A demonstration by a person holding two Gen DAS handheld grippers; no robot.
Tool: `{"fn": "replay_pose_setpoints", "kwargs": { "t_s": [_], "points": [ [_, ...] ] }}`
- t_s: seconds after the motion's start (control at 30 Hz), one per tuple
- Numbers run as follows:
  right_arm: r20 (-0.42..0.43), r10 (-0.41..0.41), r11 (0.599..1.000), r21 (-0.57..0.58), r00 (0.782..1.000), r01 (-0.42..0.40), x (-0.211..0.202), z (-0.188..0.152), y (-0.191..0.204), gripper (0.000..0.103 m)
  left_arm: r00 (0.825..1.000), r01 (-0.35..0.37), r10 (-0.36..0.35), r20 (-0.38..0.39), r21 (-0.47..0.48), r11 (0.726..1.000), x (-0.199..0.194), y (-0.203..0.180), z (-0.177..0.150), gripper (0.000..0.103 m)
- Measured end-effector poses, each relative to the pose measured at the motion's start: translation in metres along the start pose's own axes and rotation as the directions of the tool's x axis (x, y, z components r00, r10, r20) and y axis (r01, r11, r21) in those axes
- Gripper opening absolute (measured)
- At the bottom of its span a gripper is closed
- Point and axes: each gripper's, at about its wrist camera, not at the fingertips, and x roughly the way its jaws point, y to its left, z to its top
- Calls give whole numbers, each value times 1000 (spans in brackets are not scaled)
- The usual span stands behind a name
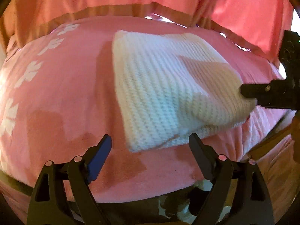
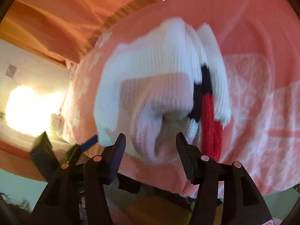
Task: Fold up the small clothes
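Item: white knit garment (image 1: 165,91), folded into a rough rectangle, lying on the pink blanket (image 1: 61,93) of a bed, long axis running away from the left wrist camera. Left gripper (image 1: 150,146): fingers wide, holding nothing, just short of the garment's near edge. Right gripper (image 2: 150,146): fingers spread wide, the bunched right-hand end (red and black trim showing) directly ahead between them; whether they touch the knit is unclear. Judgement: right gripper sits nearer, best placed for the next fold
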Motion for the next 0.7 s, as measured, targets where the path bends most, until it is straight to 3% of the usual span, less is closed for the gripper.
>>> {"fn": "replay_pose_setpoints", "kwargs": {
  "t_s": [0.03,0.07,0.1,0.17,0.23,0.3,0.4,0.47,0.57,0.6,0.7],
  "points": [
    [-4,-19,1000,1,1000,19,8,-3,-2,37,1000,16,-16,-13,11,1000,4,-3,-1,81],
    [-5,-17,1000,10,1000,17,12,-3,-4,13,999,32,-31,-22,17,999,8,-5,-2,70],
    [-2,-2,999,42,1000,2,13,-2,-8,8,999,26,-25,-42,29,999,14,-7,-1,59],
    [79,-1,999,34,997,-2,-7,0,-4,7,997,-25,28,-70,53,998,19,-4,2,24],
    [160,-7,1000,20,987,4,-40,-7,-1,7,996,18,-17,-91,8,1000,11,11,7,19],
    [181,-12,999,31,983,7,-55,-16,-8,7,995,6,-6,-101,-4,1000,7,20,7,18],
    [60,-122,991,53,991,119,-16,-29,-32,8,990,-6,5,-142,-9,1000,23,25,2,18],
    [30,-133,988,86,991,130,-1,-35,-41,7,993,-11,14,-120,23,1000,20,20,1,18],
    [122,-150,988,48,981,145,-28,-32,-18,24,992,18,-12,-125,42,999,4,19,3,24],
    [160,-171,985,29,972,168,-43,-28,-11,35,992,37,-33,-118,37,999,-5,22,3,26],
    [216,-185,981,-18,959,194,-64,-10,2,41,995,87,-87,-55,12,996,-37,32,11,49]
  ]
}}
